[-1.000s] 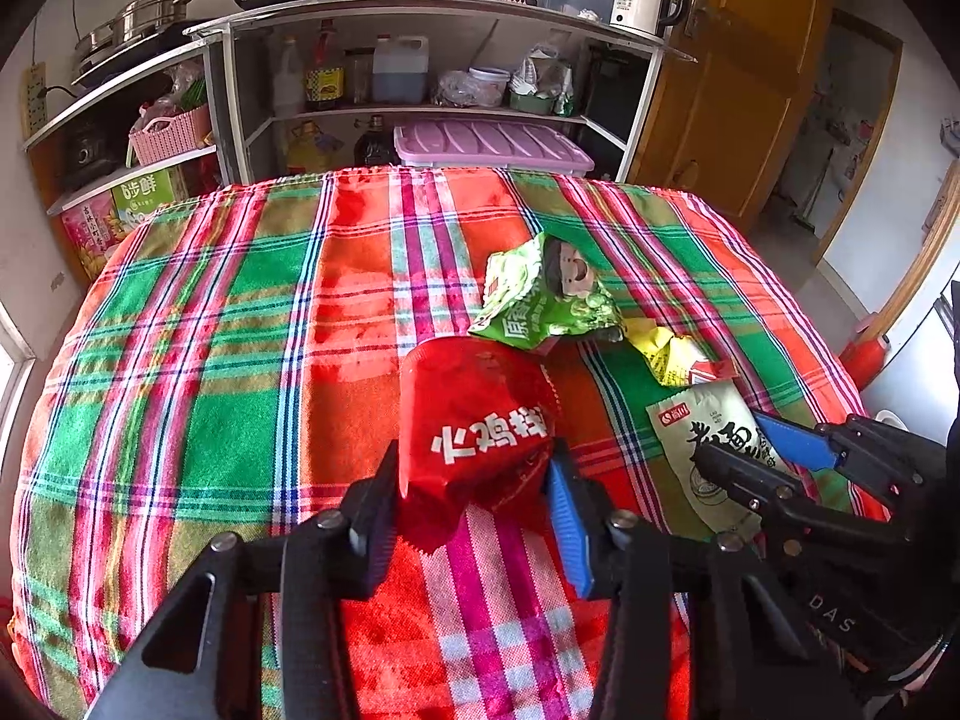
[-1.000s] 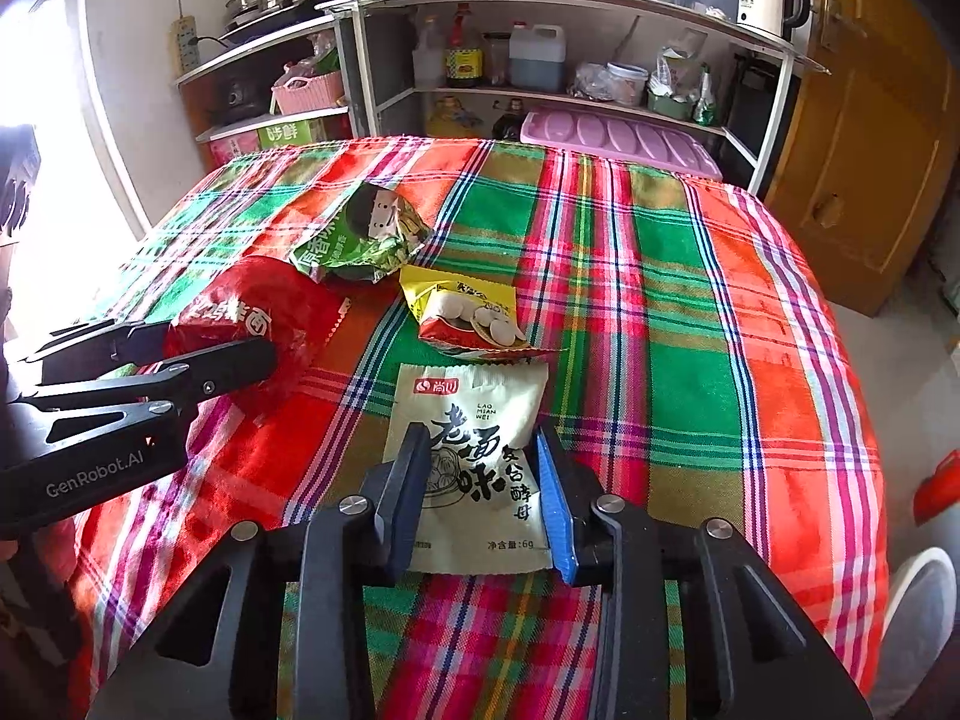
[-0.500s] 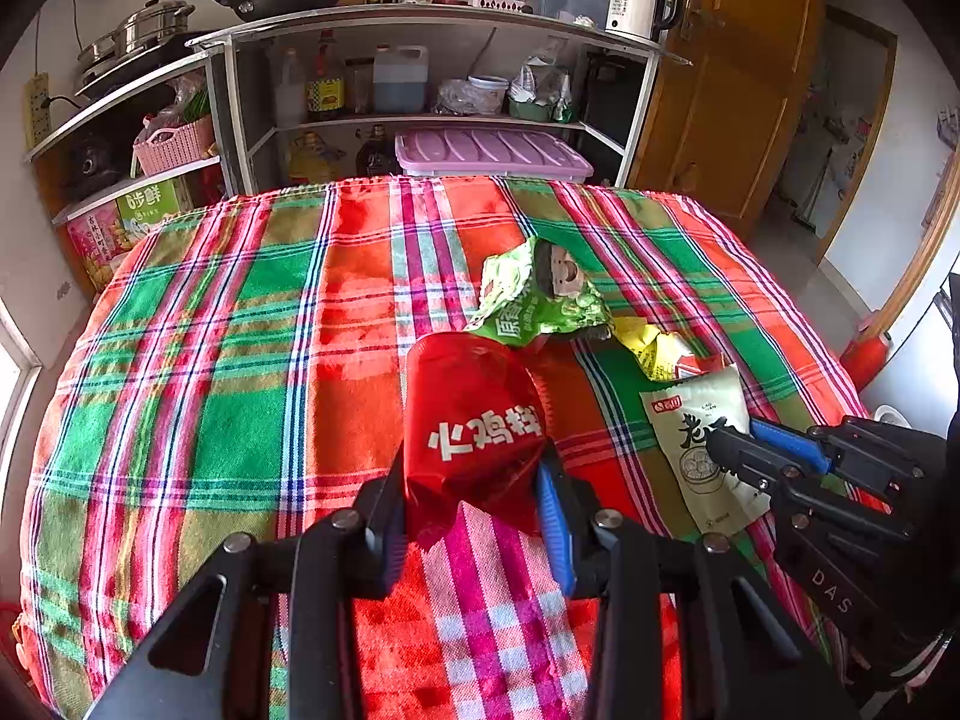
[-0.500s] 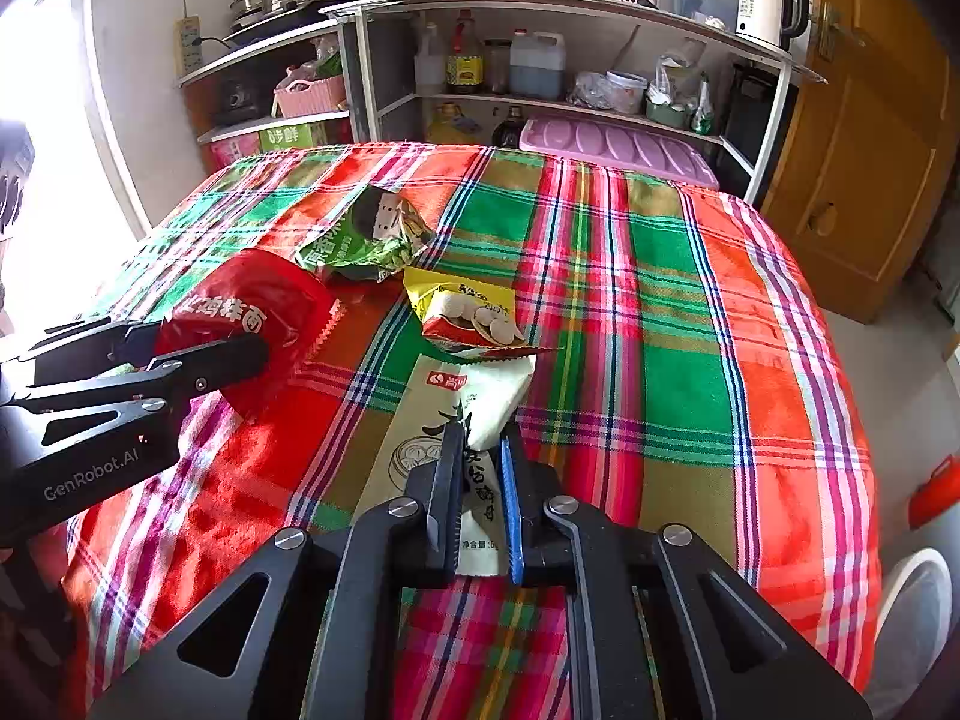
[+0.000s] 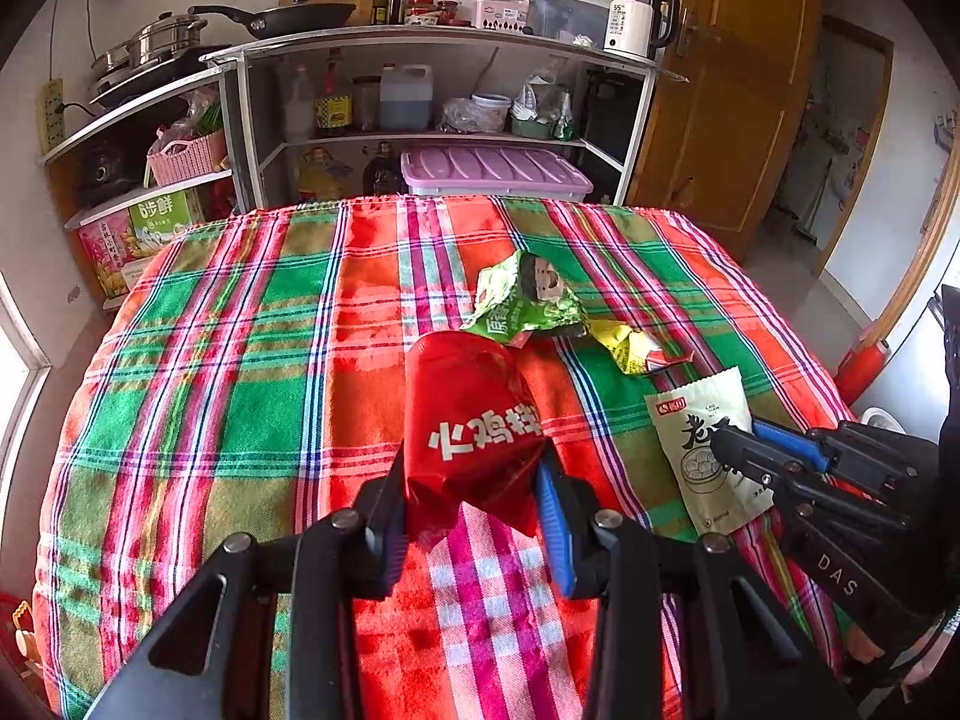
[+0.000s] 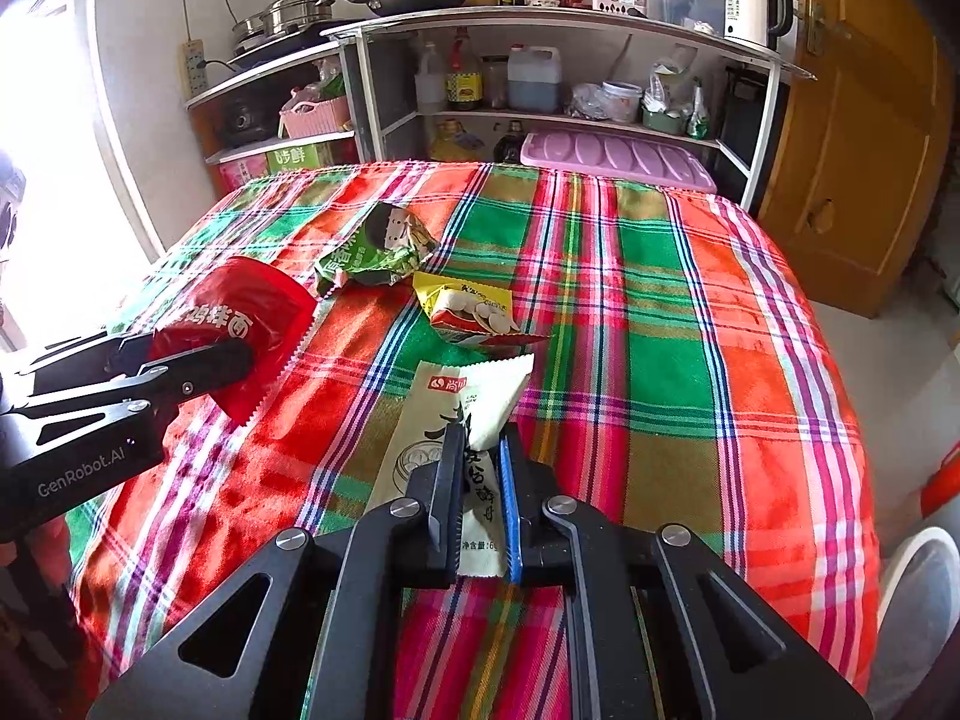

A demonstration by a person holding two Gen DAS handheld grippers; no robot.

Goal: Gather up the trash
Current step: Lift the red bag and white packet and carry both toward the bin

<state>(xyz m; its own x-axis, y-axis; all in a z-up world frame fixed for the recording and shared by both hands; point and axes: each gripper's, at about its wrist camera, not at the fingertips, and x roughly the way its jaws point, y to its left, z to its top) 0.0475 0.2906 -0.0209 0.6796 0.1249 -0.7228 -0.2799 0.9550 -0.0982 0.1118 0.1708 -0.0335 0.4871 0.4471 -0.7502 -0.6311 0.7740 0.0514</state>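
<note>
Since a second ago the right claw (image 6: 480,468) has closed: its jaws, then spread on either side of the pale wrapper (image 6: 462,414), have just come together and now pinch it along its middle, folding its upper half upward at lower centre of the right wrist view. Left claw (image 5: 474,492) is clamped on the red wrapper (image 5: 471,420), which now stands a little higher off the plaid-covered surface (image 5: 240,408), at centre of the left wrist view. Two pieces of trash are thus in hand, neither carried off yet. A green wrapper (image 5: 525,303) and a yellow wrapper (image 5: 630,348) lie untouched just beyond them, the two touching or nearly so, above centre of the frame. No bin is clearly visible, though a white rim (image 6: 918,600) shows at the lower right edge of the right view; I judge the job about half done.
</note>
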